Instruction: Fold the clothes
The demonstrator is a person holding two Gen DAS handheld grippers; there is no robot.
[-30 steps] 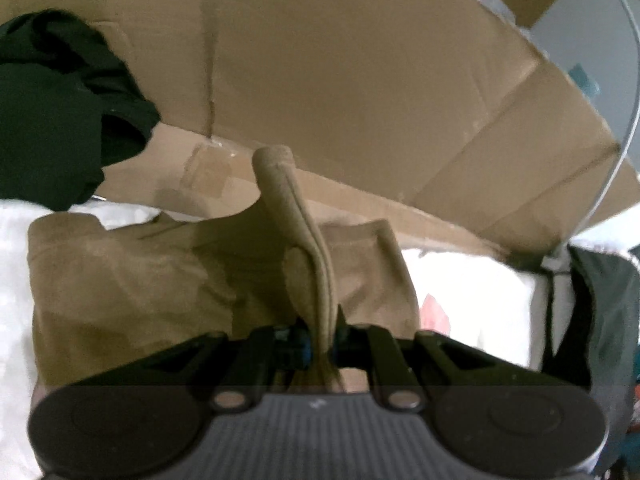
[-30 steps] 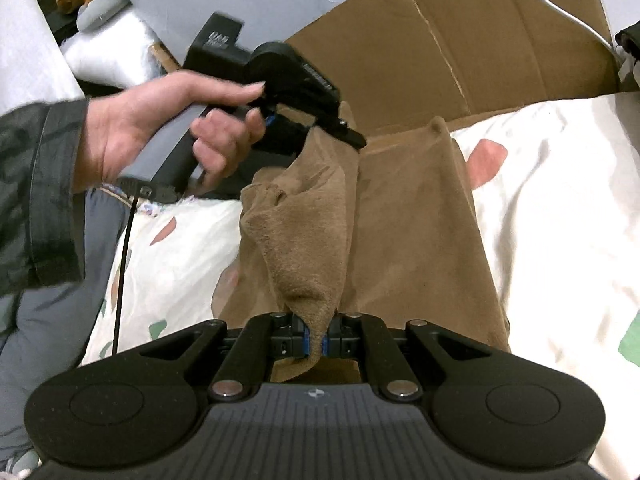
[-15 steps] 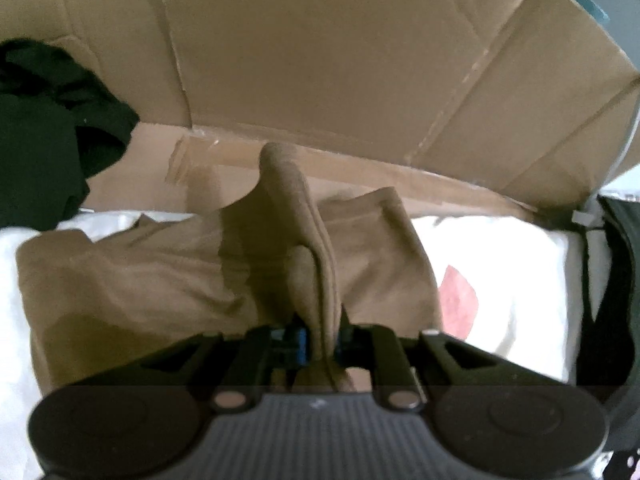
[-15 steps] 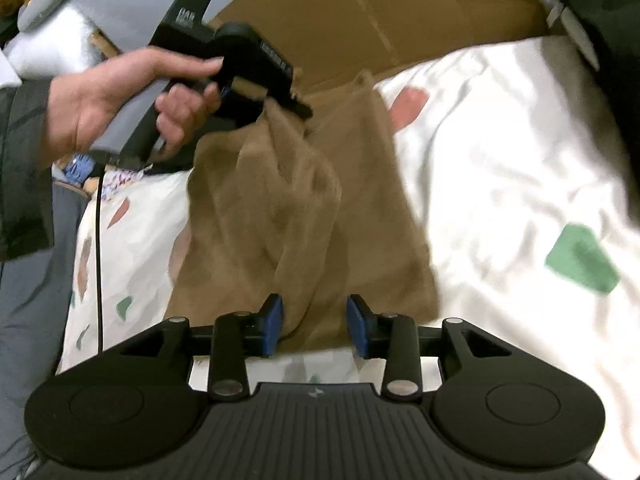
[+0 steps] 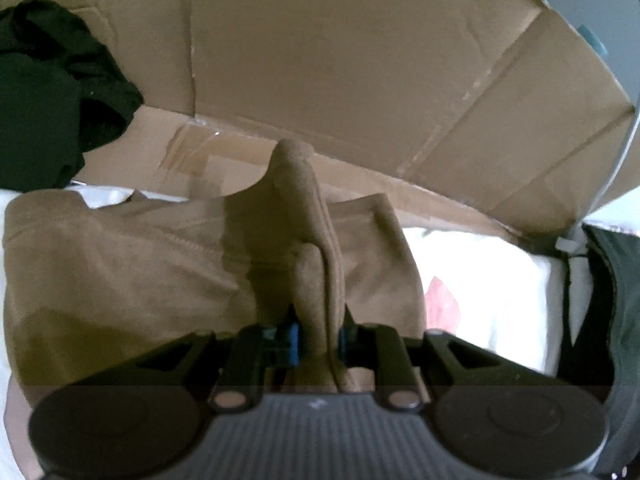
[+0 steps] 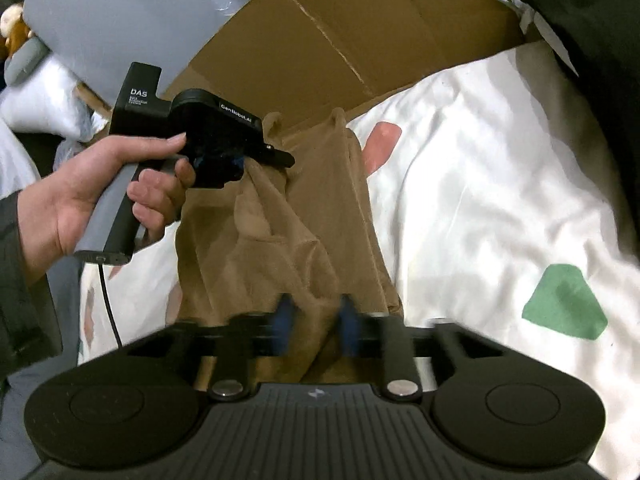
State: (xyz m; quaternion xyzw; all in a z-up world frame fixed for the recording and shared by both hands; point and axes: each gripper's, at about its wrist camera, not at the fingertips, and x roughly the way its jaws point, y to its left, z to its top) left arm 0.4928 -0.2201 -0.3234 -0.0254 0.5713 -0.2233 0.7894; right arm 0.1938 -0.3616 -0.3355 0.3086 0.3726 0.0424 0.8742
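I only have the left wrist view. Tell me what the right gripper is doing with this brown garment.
Observer: The right gripper has the brown garment's near edge between its blurred blue fingers, which are closing.
Operator: Report what holds the left gripper.
Observer: A hand coming out of a dark sleeve grips the handle of the left gripper. Its fingers are opening, with a raised fold of the garment between them.
Operator: Name anything trailing from it.
Observer: A black cable hangs from the base of that handle, to the left of the garment.
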